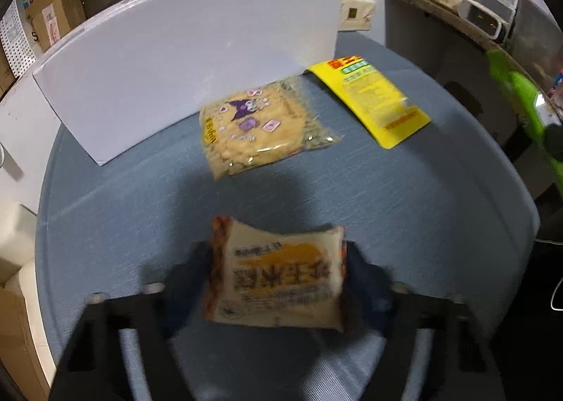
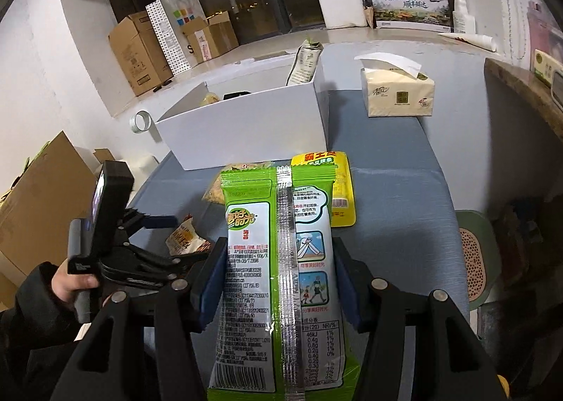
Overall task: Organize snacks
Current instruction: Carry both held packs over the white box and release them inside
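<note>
A cream and orange snack packet [image 1: 278, 281] sits between the fingers of my left gripper [image 1: 276, 260], low over the blue-grey table; both pads press on its sides. The right wrist view shows that same packet [image 2: 184, 239] at the lower left. My right gripper [image 2: 279, 249] is shut on a tall green seaweed pack [image 2: 253, 295], held up above the table. A clear biscuit bag with a purple cartoon [image 1: 260, 126] and a yellow pack [image 1: 373, 98] lie in front of the white box [image 1: 176, 66].
The white box [image 2: 246, 130] holds a tall white-green packet [image 2: 306, 63] and other items. A tissue pack [image 2: 397, 91] stands to its right, a tape roll [image 2: 140, 121] to its left. Cardboard boxes [image 2: 140, 52] stand behind. A sleeve and hand [image 2: 70, 284] hold the left gripper.
</note>
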Action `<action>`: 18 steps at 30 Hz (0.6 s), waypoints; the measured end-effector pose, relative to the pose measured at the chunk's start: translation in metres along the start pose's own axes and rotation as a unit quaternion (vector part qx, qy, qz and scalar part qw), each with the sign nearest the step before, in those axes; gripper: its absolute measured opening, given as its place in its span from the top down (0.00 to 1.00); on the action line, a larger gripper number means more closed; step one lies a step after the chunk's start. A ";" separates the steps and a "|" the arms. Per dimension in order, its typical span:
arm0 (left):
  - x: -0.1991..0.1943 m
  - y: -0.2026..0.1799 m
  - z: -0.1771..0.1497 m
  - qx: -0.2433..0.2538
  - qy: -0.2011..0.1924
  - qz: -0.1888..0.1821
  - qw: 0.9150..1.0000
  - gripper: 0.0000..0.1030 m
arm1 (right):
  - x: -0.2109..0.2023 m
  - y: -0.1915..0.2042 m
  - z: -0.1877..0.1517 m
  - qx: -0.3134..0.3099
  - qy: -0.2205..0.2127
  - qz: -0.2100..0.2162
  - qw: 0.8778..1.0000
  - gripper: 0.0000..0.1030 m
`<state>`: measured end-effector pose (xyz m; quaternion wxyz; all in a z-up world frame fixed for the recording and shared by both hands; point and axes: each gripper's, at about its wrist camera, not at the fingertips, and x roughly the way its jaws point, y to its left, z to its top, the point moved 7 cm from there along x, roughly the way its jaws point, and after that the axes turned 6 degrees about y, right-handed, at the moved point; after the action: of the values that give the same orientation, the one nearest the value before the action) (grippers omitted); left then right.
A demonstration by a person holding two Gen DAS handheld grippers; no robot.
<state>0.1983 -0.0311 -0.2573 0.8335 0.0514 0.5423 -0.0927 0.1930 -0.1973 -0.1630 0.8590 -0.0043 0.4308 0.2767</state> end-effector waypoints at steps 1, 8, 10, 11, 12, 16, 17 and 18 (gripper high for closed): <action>-0.002 0.002 -0.001 -0.007 -0.001 -0.002 1.000 0.31 | 0.000 0.001 -0.001 0.001 0.000 0.001 1.000 0.41; -0.047 0.014 -0.002 -0.048 -0.048 -0.037 0.997 0.35 | 0.000 0.006 -0.001 -0.004 -0.003 0.009 1.000 0.41; -0.076 0.018 0.004 -0.059 -0.087 -0.050 0.993 0.34 | -0.003 0.009 0.004 -0.004 -0.009 0.012 1.000 0.41; -0.090 0.022 0.009 -0.065 -0.103 -0.055 0.991 0.34 | -0.004 0.010 0.007 -0.004 -0.014 0.015 1.000 0.41; -0.100 0.026 0.014 -0.071 -0.115 -0.054 0.989 0.34 | -0.006 0.013 0.013 -0.006 -0.021 0.019 1.000 0.41; -0.156 0.051 0.042 -0.098 -0.183 -0.047 0.977 0.34 | -0.009 0.029 0.040 -0.026 -0.041 0.020 0.999 0.41; -0.167 0.060 0.052 -0.102 -0.195 -0.048 0.974 0.34 | -0.010 0.033 0.050 -0.033 -0.049 0.019 0.998 0.41; -0.177 0.066 0.060 -0.105 -0.208 -0.045 0.971 0.33 | -0.011 0.040 0.062 -0.044 -0.055 0.020 0.997 0.41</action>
<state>0.1965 0.0395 -0.0722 0.9235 -0.0814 0.3658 -0.0816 0.2147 -0.1536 -0.1063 0.8745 -0.0183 0.3703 0.3126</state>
